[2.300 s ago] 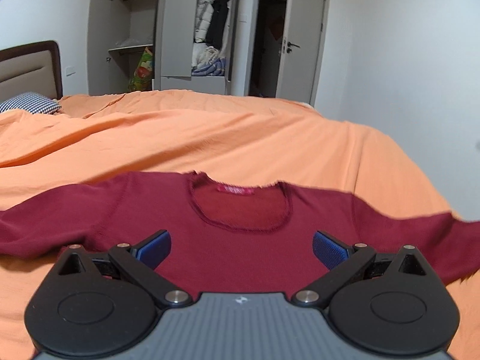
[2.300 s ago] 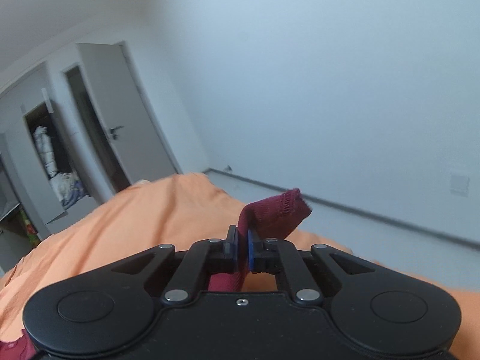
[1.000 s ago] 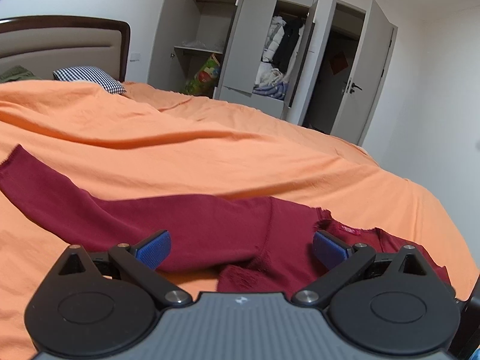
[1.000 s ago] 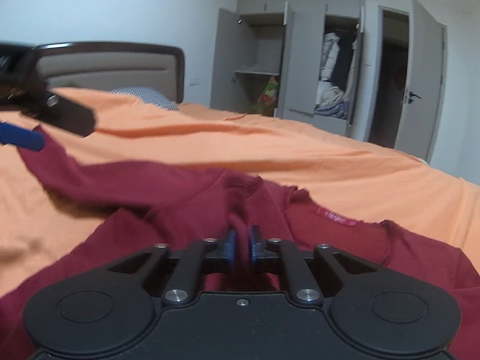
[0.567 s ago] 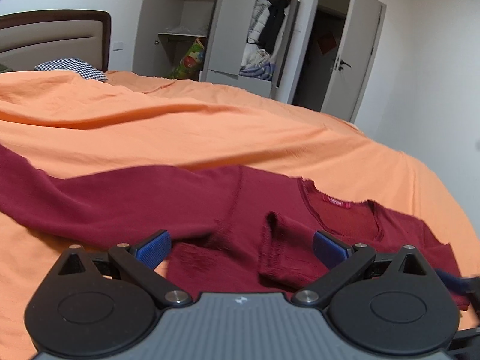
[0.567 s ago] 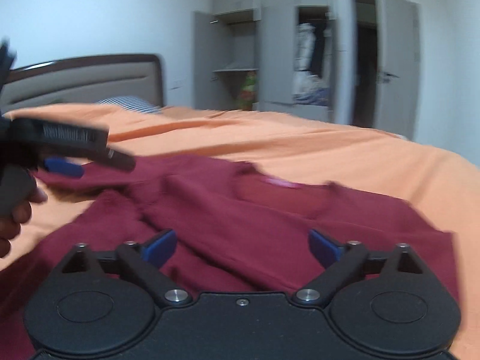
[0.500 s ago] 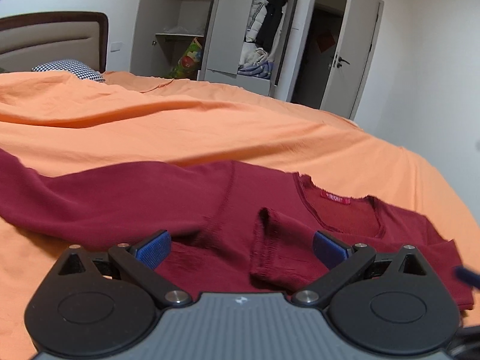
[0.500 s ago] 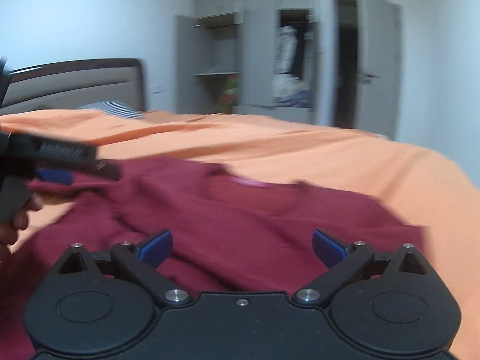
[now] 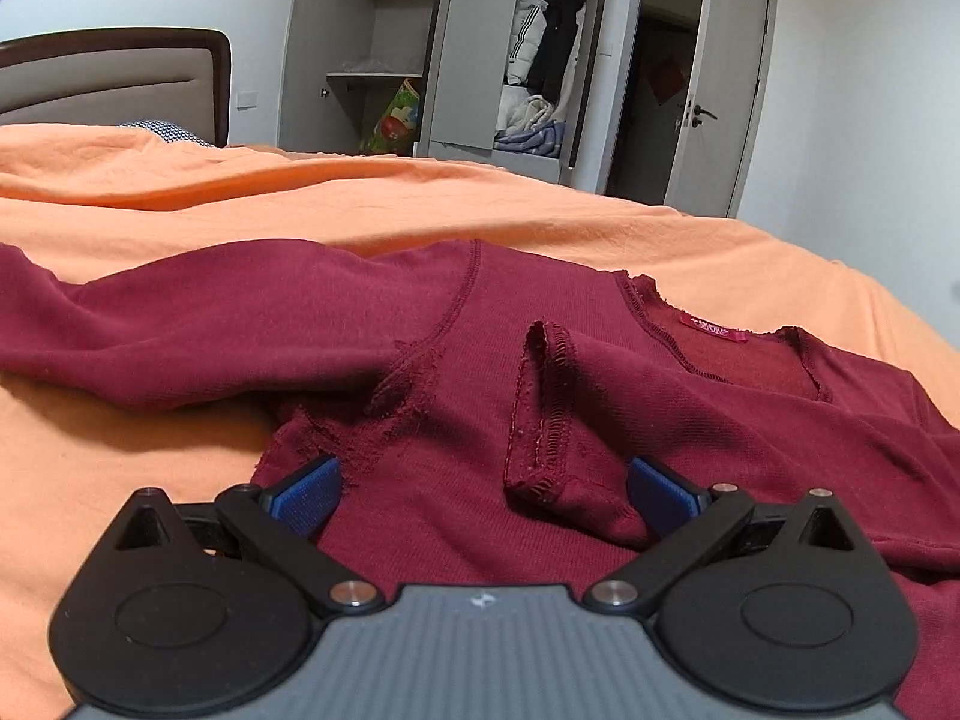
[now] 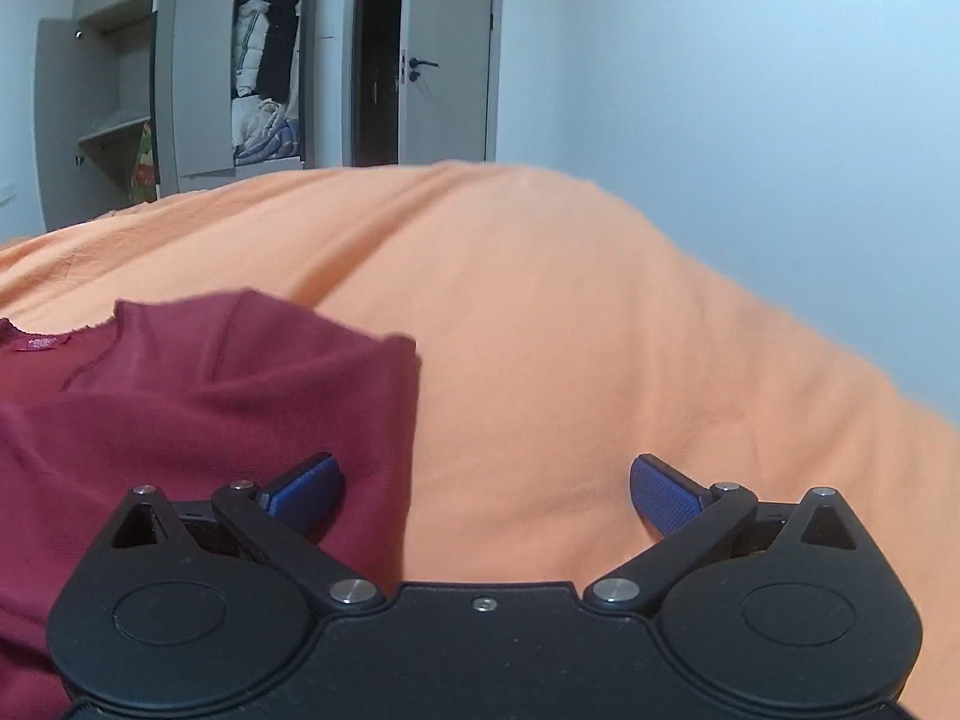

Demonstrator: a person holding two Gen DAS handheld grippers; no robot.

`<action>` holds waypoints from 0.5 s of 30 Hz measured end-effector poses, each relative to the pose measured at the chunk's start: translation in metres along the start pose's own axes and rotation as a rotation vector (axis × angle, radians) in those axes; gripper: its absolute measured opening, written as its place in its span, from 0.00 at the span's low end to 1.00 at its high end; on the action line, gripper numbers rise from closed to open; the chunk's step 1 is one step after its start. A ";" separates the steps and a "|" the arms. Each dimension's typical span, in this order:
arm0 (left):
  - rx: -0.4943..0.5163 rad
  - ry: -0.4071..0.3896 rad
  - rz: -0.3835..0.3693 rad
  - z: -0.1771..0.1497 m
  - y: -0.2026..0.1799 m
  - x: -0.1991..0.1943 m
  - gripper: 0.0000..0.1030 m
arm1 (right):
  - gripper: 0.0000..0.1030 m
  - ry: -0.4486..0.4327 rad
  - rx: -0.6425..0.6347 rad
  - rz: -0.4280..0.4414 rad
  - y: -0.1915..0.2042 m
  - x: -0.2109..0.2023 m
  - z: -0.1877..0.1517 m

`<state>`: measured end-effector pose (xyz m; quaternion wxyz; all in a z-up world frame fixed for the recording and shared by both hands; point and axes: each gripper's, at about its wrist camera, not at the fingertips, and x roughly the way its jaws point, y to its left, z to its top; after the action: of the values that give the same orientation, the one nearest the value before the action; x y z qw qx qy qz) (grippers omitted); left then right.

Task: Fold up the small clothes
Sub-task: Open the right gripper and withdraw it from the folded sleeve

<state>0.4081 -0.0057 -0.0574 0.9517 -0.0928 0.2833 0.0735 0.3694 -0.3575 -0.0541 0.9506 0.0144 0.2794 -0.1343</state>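
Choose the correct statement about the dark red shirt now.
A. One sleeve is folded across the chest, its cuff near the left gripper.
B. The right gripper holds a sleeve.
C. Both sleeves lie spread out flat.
A: on the dark red shirt, the folded sleeve's cuff lies on the chest just ahead of the open left gripper; the right gripper is open and empty.

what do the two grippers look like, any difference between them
Both are black, with two round discs, silver pivot pins and blue textured finger pads. The left gripper has a grey ribbed centre plate with a small white mark; the right gripper has a plain black plate with one small screw.

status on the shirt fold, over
Both grippers, left and right, open, empty. Shirt flat on bed, one sleeve folded in. Nothing in the way.
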 end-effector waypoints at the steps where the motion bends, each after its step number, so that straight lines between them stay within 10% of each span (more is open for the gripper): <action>1: 0.001 -0.006 0.000 -0.002 0.000 -0.001 1.00 | 0.99 -0.011 -0.004 -0.006 0.001 0.000 -0.004; 15: -0.040 0.003 -0.056 0.015 0.012 -0.018 1.00 | 0.99 -0.037 0.095 0.099 -0.009 -0.072 0.005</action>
<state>0.3987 0.0077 -0.0369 0.9510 -0.1199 0.2803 0.0523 0.3113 -0.3486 -0.0108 0.9593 0.0709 0.2541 -0.1005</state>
